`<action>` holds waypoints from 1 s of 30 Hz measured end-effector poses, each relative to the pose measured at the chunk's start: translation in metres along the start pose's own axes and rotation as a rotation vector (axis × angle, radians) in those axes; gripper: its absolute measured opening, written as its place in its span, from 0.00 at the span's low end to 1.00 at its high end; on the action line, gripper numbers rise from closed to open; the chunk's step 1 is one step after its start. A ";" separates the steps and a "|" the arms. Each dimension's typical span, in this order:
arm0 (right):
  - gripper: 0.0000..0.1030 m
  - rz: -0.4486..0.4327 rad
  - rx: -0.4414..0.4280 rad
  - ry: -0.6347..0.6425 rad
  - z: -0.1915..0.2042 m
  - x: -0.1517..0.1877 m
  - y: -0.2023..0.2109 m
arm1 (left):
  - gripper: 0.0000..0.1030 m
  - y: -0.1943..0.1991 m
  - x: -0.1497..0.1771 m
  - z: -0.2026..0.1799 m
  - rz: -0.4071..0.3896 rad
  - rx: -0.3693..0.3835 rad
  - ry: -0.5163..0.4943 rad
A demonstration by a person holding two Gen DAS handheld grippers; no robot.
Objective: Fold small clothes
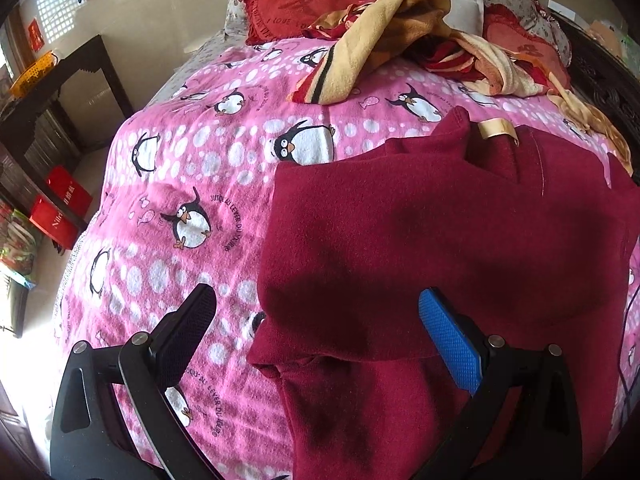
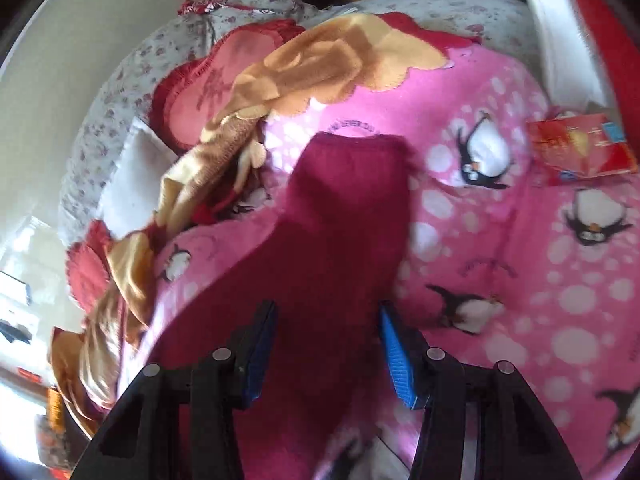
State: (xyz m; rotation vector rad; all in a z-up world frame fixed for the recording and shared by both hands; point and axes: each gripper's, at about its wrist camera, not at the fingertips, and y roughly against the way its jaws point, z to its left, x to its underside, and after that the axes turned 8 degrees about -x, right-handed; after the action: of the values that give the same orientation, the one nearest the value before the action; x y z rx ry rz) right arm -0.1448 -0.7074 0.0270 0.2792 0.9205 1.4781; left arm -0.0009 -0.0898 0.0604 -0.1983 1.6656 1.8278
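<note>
A dark red knitted garment (image 1: 420, 248) lies spread on the pink penguin-print bedsheet (image 1: 192, 152), with one part folded over itself near the front. My left gripper (image 1: 316, 312) is open wide above its left front edge, fingers apart on either side of the cloth. In the right wrist view a sleeve or leg of the same dark red garment (image 2: 344, 208) stretches away over the sheet (image 2: 520, 280). My right gripper (image 2: 328, 324) is open, its blue pads either side of that strip, not closed on it. The view is blurred.
A crumpled yellow and red blanket (image 1: 384, 32) and red heart cushions (image 1: 288, 4) lie at the head of the bed. A dark wooden table (image 1: 60, 92) and red bags (image 1: 60, 208) stand left of the bed. A red packet (image 2: 580, 148) lies on the sheet.
</note>
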 end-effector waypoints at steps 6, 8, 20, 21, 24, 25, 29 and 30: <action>0.09 -0.050 0.007 0.069 0.002 0.001 0.013 | 0.99 0.000 0.004 -0.007 0.003 0.010 -0.014; 0.05 -0.078 -0.007 0.086 0.003 0.004 0.028 | 0.99 0.002 0.006 -0.007 0.000 0.016 -0.011; 0.02 -0.148 -0.017 0.187 0.017 0.014 0.120 | 0.99 0.021 0.017 0.000 -0.029 0.049 0.017; 0.02 -0.118 -0.031 0.176 0.015 0.014 0.118 | 0.99 0.022 0.018 0.000 -0.031 0.051 0.015; 0.05 -0.050 -0.027 0.167 0.016 0.017 0.102 | 0.99 0.022 0.020 -0.004 -0.025 0.054 0.006; 0.07 -0.033 -0.020 0.176 0.018 0.019 0.094 | 0.99 0.021 0.021 -0.005 -0.021 0.054 0.002; 0.55 0.017 -0.026 0.133 0.016 0.021 0.058 | 0.99 0.018 0.020 -0.010 -0.011 0.051 -0.013; 0.57 0.017 -0.025 0.122 0.015 0.020 0.050 | 0.99 0.017 0.019 -0.011 -0.011 0.048 -0.017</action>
State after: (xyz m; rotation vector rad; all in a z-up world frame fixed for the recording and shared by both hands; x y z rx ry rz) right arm -0.1739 -0.6767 0.0633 0.1803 0.9985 1.5344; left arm -0.0286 -0.0932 0.0631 -0.1702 1.6909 1.7749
